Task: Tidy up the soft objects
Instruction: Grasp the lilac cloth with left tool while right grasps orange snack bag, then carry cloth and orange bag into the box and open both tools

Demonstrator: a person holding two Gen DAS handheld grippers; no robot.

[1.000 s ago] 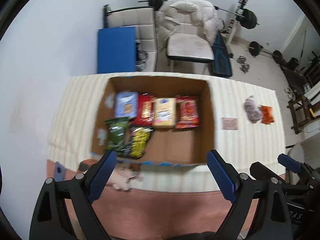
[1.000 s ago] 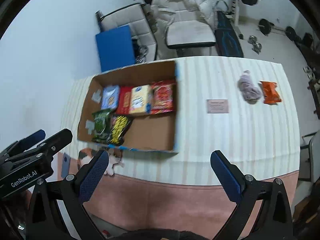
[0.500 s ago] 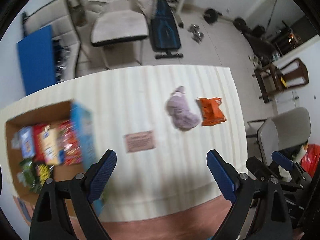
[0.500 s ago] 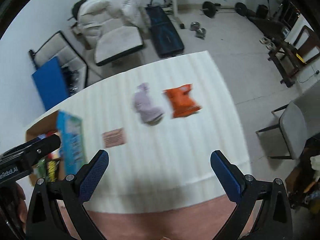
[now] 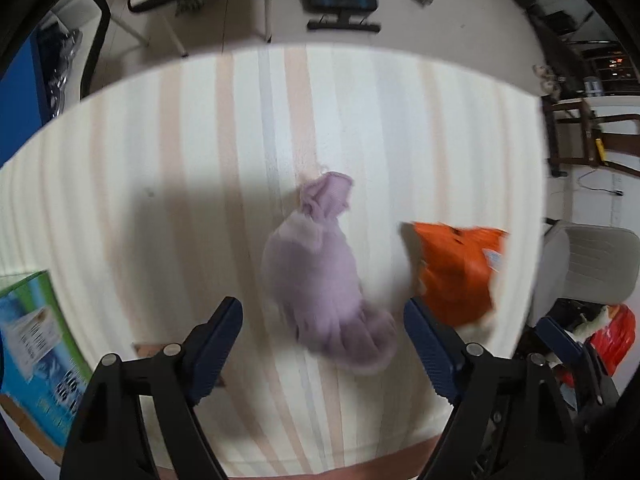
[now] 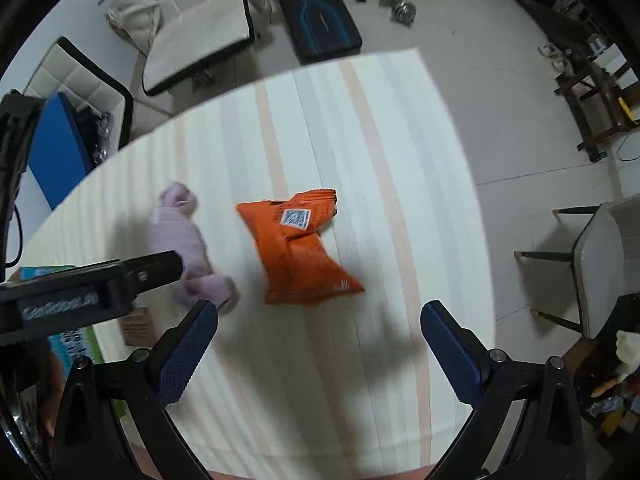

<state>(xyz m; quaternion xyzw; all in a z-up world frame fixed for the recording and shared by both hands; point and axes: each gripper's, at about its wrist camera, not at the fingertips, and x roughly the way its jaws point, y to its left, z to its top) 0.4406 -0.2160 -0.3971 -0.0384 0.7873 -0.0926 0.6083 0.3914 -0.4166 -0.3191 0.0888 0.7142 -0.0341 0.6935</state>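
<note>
Item one: lilac knitted pouch [image 5: 326, 280], soft, gathered at a narrow neck, bulging below; it is lying on the striped desk [image 5: 160, 160], slightly blurred in both views. Item two: orange snack packet [image 6: 298, 248], crinkled, a white code label showing near its upper end; it is lying flat on the desk just beside the pouch, on the pouch's right, the two apart.

Left tool [image 5: 322, 344]: its blue-padded jaws are closing but standing well apart, hovering over the lower half of the pouch, which is sitting in the gap between them; the pads are not pressing on it. Right tool [image 6: 318, 348]: jaws standing wide apart, holding nothing, hanging above bare desk with the orange packet just beyond the fingertips.

Surroundings: a carton with a blue-and-green printed flap [image 5: 36, 340] is showing at the desk's left edge; a small brown card [image 6: 138, 326] is lying near it. Beyond the desk, a padded chair [image 6: 192, 28], a dark exercise bench [image 6: 320, 16] and dumbbells [image 6: 398, 4] are standing on the tiled floor. A grey chair [image 6: 608, 264] is standing at the right. The left tool's body is crossing the right wrist view, partly covering the pouch.
</note>
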